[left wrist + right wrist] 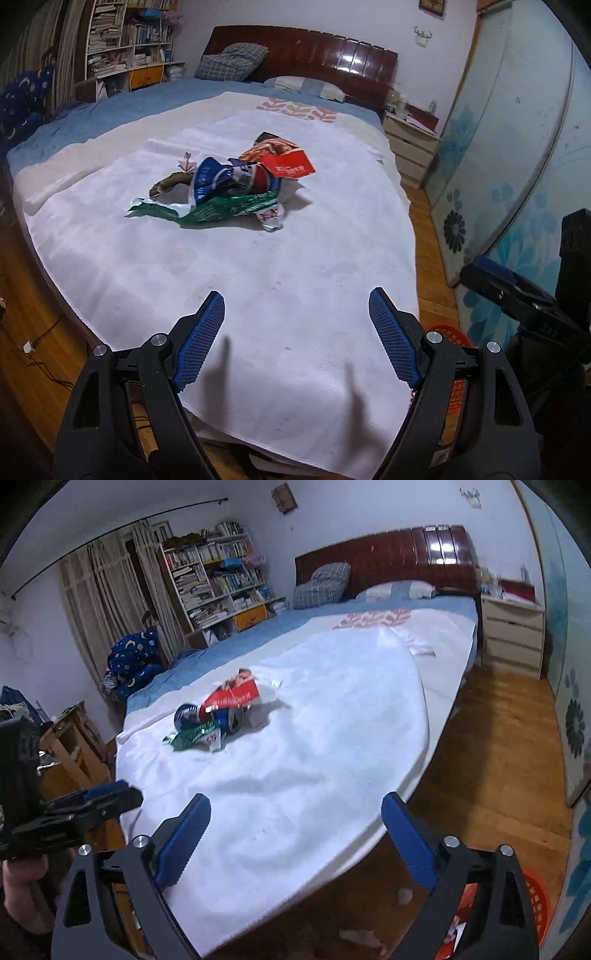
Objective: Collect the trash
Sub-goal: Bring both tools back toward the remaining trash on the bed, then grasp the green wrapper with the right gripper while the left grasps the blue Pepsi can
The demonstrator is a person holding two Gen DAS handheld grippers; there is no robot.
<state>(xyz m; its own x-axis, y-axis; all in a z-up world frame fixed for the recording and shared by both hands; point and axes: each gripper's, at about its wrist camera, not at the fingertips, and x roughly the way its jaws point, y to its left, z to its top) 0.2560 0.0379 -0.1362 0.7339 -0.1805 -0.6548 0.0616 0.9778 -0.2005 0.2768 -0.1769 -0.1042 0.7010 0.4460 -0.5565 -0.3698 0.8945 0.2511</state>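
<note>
Trash (225, 188) is lying heaped mid-bed (110, 251), well ahead of my left tool (296, 301) and right tool (295, 805), both gaping empty, so I am reaching in for another piece.

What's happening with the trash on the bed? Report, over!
Left gripper open, empty. Right gripper open, empty. Trash pile on white sheet, untouched. Orange basket on floor. Path clear.

pillows (236, 61): 2 | orange baskets (537, 904): 1 | bookshelves (218, 576): 1 | nightstands (410, 151): 1
</note>
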